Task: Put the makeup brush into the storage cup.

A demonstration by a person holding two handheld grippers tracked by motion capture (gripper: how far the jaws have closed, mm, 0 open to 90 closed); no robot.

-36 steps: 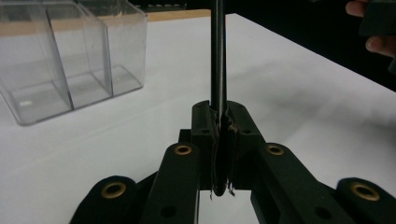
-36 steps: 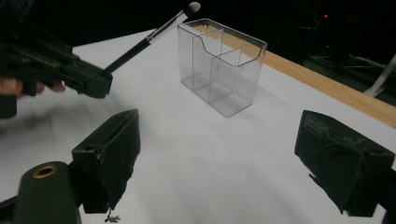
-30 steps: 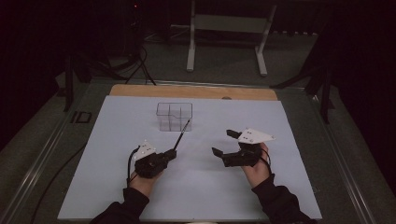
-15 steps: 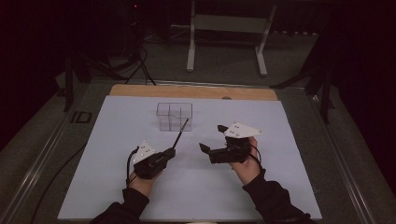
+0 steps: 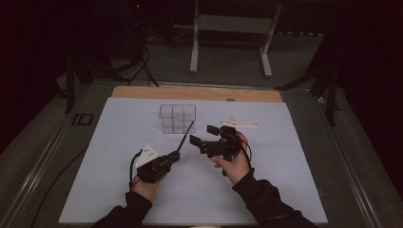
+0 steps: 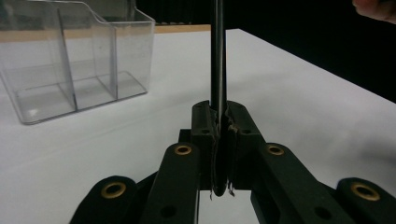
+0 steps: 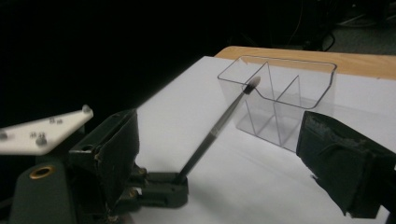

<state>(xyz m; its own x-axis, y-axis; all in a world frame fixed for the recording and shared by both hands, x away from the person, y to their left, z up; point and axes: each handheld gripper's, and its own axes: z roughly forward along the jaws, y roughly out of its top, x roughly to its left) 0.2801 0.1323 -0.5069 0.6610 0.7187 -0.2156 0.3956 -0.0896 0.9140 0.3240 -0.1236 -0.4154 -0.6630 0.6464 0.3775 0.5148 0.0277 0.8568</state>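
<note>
Gripping: your left gripper [image 6: 219, 140] is clamping the brush [image 6: 217, 60] by its handle end, bristles aimed at the clear organizer [image 5: 177, 118].
Opening: your right gripper [image 5: 205, 135] is hovering beside it, jaws apart, empty.
Remaining: you're not yet dropping the brush into a compartment.

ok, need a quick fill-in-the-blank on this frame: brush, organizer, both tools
1. The left tool is shut on a thin ____.
2. The clear organizer stands on the ____ mat.
3. The right tool has its jaws ____, nothing between them.
4. The brush tip points toward the ____.

Missing words: brush; white; open; organizer
</note>
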